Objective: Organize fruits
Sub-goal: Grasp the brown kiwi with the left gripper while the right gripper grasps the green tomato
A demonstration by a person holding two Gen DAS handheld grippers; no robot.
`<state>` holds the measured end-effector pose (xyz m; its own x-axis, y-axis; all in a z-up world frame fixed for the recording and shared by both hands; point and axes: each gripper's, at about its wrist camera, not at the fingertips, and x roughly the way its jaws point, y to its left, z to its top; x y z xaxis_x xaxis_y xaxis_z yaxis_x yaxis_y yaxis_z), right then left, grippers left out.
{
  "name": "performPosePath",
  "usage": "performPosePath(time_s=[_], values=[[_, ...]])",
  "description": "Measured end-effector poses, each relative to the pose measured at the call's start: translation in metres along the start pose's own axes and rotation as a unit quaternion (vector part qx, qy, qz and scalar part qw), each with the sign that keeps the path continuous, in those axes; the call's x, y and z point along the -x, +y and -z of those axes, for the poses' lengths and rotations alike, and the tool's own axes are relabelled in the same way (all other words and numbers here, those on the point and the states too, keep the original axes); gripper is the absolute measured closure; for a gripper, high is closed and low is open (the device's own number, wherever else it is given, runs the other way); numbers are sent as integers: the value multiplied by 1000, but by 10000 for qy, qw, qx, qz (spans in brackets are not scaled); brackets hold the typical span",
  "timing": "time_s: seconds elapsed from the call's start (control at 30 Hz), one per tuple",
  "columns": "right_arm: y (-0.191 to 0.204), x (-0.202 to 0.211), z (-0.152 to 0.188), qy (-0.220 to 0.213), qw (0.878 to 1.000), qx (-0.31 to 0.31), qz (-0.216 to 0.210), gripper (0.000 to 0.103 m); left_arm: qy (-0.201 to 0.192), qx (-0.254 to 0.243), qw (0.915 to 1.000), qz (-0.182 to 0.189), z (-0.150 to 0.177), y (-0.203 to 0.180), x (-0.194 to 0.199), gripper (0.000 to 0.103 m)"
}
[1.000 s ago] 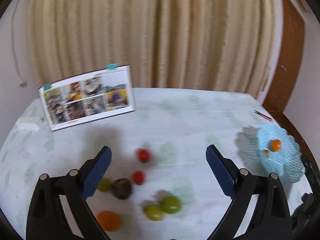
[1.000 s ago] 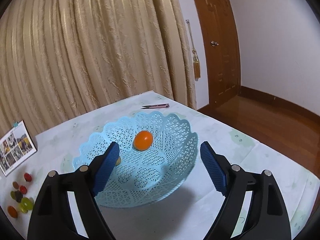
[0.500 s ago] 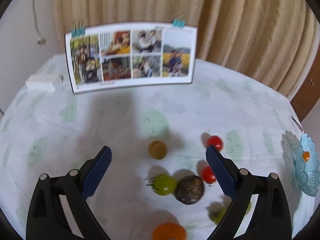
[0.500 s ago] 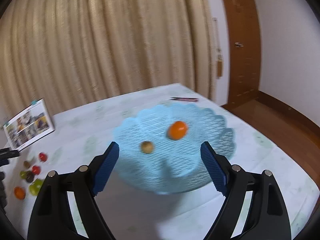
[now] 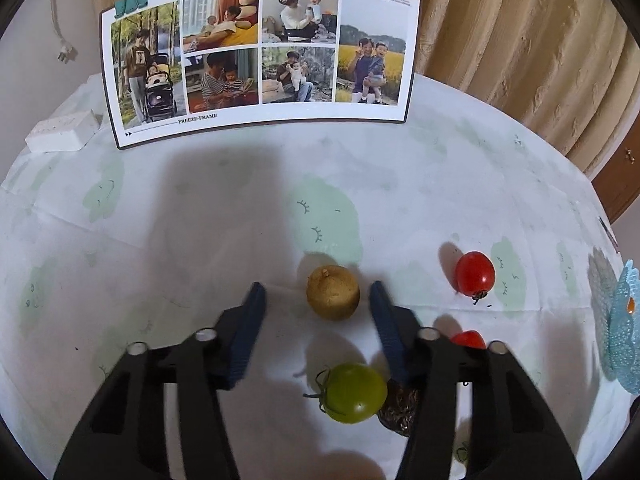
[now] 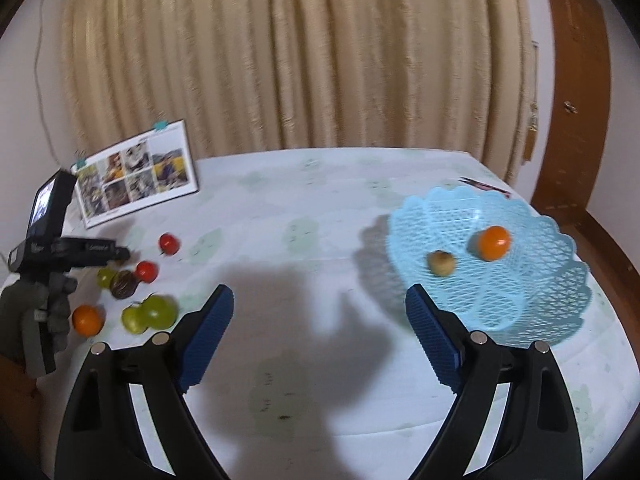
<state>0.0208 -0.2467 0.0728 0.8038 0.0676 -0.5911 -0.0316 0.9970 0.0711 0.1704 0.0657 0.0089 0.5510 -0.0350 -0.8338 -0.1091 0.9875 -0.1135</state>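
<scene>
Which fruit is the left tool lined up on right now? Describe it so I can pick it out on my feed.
Start at the photo board standing at the table's far edge, then come toward the camera to the loose fruit. The target is the brownish-yellow round fruit lying between the open left tool's tips. Unlike the glossy green tomato and red tomato nearby, its skin is dull and tan.

The bench wears a pale cloth with green patches; a brown fruit lies between the left claw's spread fingers, a green tomato nearer its base, and a red tomato off to its right. Beyond the claw a photo board stands upright, a white block beside it, and the blue basket sits just ahead of the right claw's right finger
</scene>
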Motion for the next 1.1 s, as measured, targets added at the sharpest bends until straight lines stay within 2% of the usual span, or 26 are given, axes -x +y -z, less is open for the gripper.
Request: performPosePath(time_s=[0.13,0.27,0.6,0.73,0.87,1.0,1.03,1.07,1.1], values=[[12,-5,3,115,9998,104,-146,14,25,-8,10000,93,-1,-1,4,75],[21,-12,4,374,9981,143,-470,14,-162,13,9998,61,0,-1,19,75],[56,-31,0,822,9908,289,-1032,14,-973,112,9952,-49,1,3,75,75],[71,-40,-4,999,9869,260,-1242,14,-1075,98,9942,0,1,4,83,75],[82,-53,-8,1239,9808,116,-1502,14,-959,178,9952,23,1,8,76,75],[92,-68,-11,1448,9750,-96,-1682,25,-718,239,9971,83,1,11,59,74],[95,-72,-11,1486,9742,-127,-1691,26,-670,255,9974,113,1,11,55,71],[97,-76,-11,1521,9735,-149,-1702,26,-609,280,9977,140,0,11,51,66],[99,-78,-11,1553,9731,-156,-1693,29,-564,319,9978,158,0,11,47,54]])
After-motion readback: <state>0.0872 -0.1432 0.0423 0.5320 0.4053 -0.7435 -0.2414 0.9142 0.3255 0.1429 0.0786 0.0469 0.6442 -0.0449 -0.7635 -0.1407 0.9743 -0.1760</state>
